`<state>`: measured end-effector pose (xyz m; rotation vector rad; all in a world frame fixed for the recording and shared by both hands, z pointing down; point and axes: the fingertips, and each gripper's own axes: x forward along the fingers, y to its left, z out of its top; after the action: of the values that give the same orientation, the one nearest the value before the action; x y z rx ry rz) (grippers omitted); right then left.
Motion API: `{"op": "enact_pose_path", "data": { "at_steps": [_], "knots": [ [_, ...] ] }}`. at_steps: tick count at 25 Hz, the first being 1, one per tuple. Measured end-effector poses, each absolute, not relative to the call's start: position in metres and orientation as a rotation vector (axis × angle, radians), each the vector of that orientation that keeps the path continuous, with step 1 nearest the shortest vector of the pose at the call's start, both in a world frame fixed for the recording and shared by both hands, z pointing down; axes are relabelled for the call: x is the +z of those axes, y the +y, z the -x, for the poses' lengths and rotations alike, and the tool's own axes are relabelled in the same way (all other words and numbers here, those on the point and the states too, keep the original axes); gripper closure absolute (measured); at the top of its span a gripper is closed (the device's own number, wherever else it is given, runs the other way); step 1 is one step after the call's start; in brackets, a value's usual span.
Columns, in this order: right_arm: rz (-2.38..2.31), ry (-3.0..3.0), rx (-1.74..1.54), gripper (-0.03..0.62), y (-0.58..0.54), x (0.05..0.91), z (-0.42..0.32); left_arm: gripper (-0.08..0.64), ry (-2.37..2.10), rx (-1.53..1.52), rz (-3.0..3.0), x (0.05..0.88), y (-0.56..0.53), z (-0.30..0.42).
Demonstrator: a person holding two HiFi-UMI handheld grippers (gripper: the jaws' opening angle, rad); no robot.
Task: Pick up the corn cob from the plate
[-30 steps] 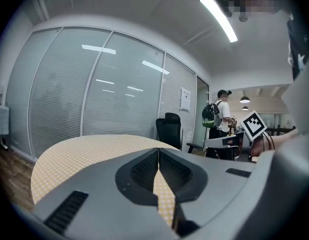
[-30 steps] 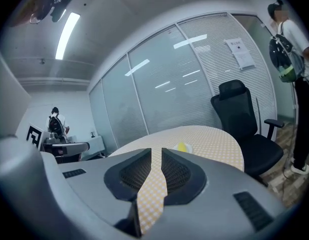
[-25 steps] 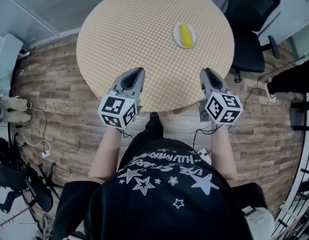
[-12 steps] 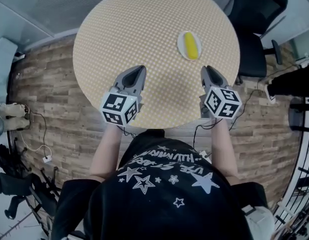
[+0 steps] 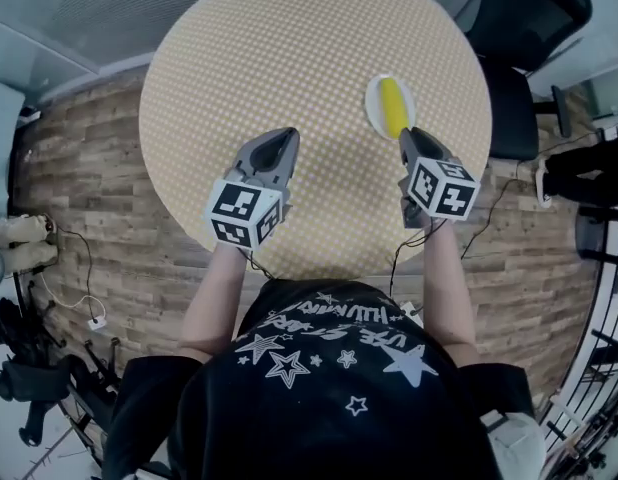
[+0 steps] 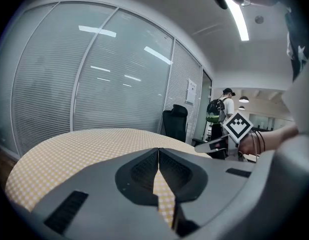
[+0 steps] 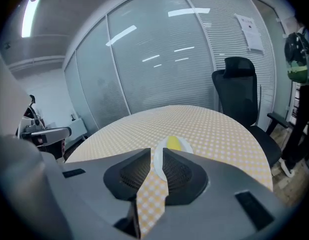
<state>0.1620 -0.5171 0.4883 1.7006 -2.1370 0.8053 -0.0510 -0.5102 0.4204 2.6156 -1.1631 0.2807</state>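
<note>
Matt checked weave over table (image 5: 289, 68); wood-grain plank floor (image 5: 89, 178) at left; smooth white plate (image 5: 373, 103), perhaps glazed ceramic, upper right.

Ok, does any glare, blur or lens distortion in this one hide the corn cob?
Head view: evenly lit and sharp, the corn cob plain on its plate, with only the room's edges bowed. Left gripper view: strong fisheye, dark corners, a bright ceiling light; cob not in view. Right gripper view: same fisheye, light streaks reflected on the glass wall; cob small but clear.
</note>
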Motion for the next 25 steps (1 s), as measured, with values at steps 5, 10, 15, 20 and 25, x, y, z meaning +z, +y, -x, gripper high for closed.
{"op": "enact_pose_path", "data": {
  "at_steps": [5, 10, 15, 20, 25],
  "knots": [
    [-1.618, -2.058, 0.849, 0.491, -0.537, 0.512, -0.16, 0.551, -1.127, 0.291, -2.599, 0.436, -0.524, 0.05],
    [-1.531, -2.003, 0.848, 0.419, -0.558, 0.528, -0.155, 0.549, -1.109, 0.312, -2.586, 0.45, -0.535, 0.049],
    [-1.476, -1.927, 0.873, 0.339, -0.578, 0.547, -0.155, 0.549, -1.077, 0.316, -2.577, 0.461, -0.541, 0.048],
    [-1.433, -1.845, 0.925, 0.331, -0.597, 0.564, -0.159, 0.549, -1.067, 0.322, -2.554, 0.471, -0.546, 0.047],
    [-1.396, -1.778, 0.929, 0.331, -0.614, 0.578, -0.168, 0.551, -1.045, 0.328, -2.542, 0.477, -0.548, 0.044]
  ]
}}
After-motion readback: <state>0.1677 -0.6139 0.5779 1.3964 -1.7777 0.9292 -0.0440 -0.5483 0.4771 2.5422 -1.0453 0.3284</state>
